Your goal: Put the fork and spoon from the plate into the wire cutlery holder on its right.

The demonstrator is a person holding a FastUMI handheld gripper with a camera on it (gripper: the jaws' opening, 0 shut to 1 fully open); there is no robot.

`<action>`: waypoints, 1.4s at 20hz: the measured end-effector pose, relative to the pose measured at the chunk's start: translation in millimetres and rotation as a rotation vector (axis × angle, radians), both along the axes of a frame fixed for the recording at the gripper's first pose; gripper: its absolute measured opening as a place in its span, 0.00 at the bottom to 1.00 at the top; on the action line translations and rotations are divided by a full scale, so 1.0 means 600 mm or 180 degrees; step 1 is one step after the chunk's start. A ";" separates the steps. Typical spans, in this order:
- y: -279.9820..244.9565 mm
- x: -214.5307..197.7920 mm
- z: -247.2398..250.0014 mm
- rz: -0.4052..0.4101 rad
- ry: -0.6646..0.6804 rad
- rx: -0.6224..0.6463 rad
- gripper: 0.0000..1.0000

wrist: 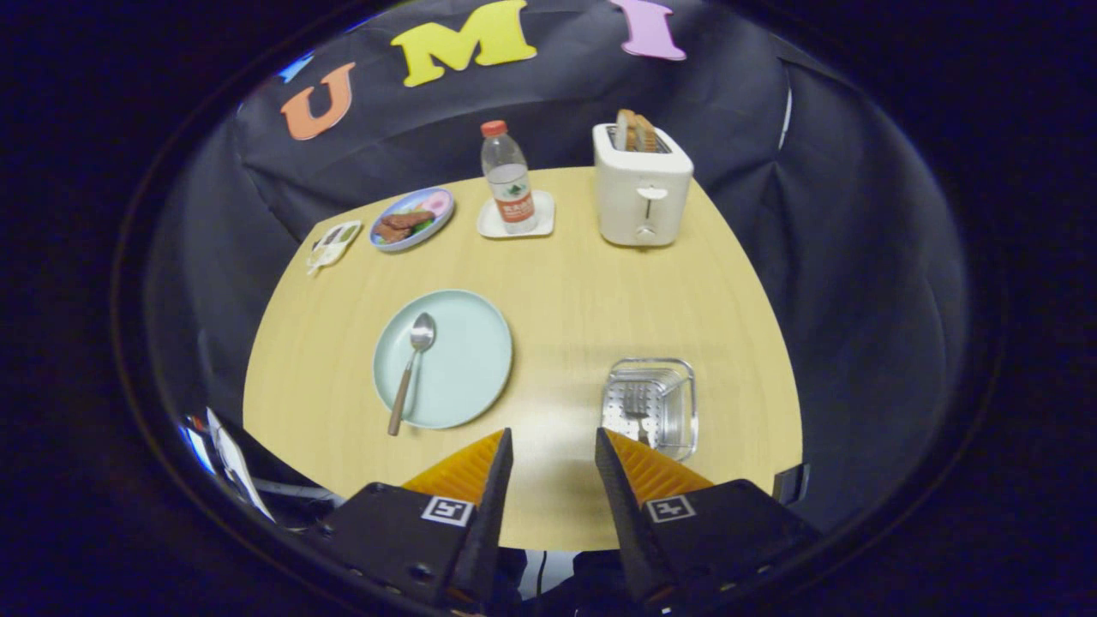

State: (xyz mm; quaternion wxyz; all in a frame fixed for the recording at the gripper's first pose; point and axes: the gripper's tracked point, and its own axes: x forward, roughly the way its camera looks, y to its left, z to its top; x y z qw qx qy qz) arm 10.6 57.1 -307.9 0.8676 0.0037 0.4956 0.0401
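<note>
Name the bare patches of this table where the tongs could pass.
Open tongs hold nothing. Bare wood lies between plate and cutlery holder, and between plate and toaster. Crowded along the far edge: food plate, bottle, toaster.

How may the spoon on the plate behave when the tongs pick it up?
The spoon looks stiff. Its thin handle overhangs the plate rim, so it may pivot or slip if pinched off-centre. The open tongs hold nothing.

Just ahead of my parted fingers, the wooden-handled metal spoon lies on the round pale-green plate; right of it stands the wire cutlery holder, 1 metal fork inside.
</note>
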 end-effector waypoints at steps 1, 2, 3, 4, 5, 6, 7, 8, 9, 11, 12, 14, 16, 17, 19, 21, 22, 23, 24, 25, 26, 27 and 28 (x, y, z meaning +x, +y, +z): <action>0.019 0.006 -0.004 0.0064 -0.0055 -0.0017 0.70; 0.039 0.010 -0.009 0.0114 -0.0115 -0.0022 0.81; 0.057 0.013 -0.014 0.0146 -0.0154 -0.0050 0.93; 0.070 0.013 -0.021 0.0155 -0.0159 -0.0083 0.99; 0.088 0.012 -0.030 0.0157 -0.0127 -0.0078 0.98; 0.108 0.009 -0.041 0.0159 -0.0081 -0.0037 0.97; 0.126 0.008 -0.050 0.0148 -0.0038 0.0000 0.97; 0.144 0.007 -0.061 0.0154 0.0012 0.0040 0.97; 0.160 0.007 -0.071 0.0164 0.0064 0.0051 0.97; 0.187 0.015 -0.093 0.0172 0.0148 0.0000 0.97; 0.201 0.020 -0.102 0.0157 0.0167 -0.0017 0.97; 0.235 0.032 -0.116 0.0107 0.0178 0.0034 0.97; 0.263 0.045 -0.130 0.0042 0.0158 0.0087 0.97; 0.275 0.054 -0.136 0.0002 0.0110 0.0097 0.97; 0.287 0.075 -0.151 -0.0068 -0.0001 0.0033 0.96; 0.293 0.089 -0.169 -0.0153 -0.0060 -0.0032 0.96; 0.299 0.095 -0.178 -0.0171 -0.0076 -0.0033 0.96; 0.301 0.104 -0.184 -0.0191 -0.0119 -0.0055 0.91; 0.301 0.112 -0.190 -0.0208 -0.0183 -0.0078 0.88; 0.302 0.122 -0.195 -0.0216 -0.0250 -0.0100 0.83; 0.297 0.127 -0.201 -0.0251 -0.0289 -0.0158 0.79; 0.295 0.127 -0.212 -0.0266 -0.0255 -0.0203 0.73; 0.295 0.122 -0.221 -0.0271 -0.0186 -0.0216 0.64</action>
